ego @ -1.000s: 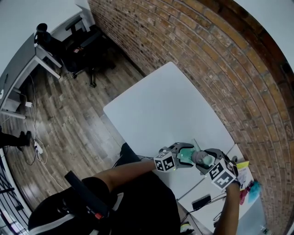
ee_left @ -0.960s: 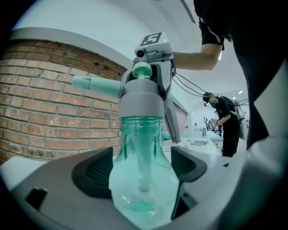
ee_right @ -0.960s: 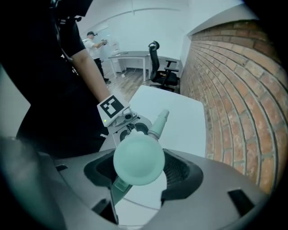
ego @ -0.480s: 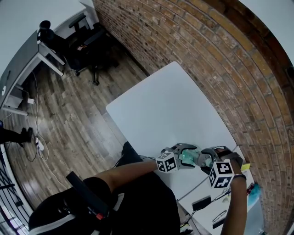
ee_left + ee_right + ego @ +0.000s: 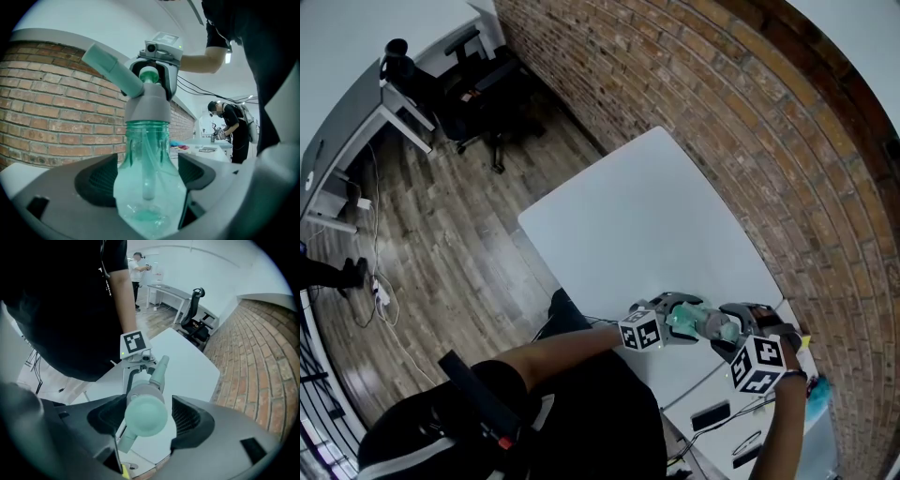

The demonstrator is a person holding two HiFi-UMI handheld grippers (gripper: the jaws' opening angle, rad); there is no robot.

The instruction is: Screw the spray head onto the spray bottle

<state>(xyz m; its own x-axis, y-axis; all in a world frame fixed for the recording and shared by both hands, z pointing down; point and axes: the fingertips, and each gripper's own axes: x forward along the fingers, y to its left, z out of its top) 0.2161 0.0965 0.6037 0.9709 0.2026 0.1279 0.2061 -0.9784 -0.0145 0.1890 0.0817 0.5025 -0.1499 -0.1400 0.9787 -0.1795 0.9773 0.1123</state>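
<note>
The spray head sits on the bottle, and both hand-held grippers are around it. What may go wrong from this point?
1. The spray head sits off-centre in the right hand-held gripper, with a gap beside one jaw; a turn may slip instead of tightening.
2. The left hand-held gripper pinches the smooth spray bottle by its body; the bottle may spin with the head.
3. The sideways nozzle could catch a jaw.
</note>
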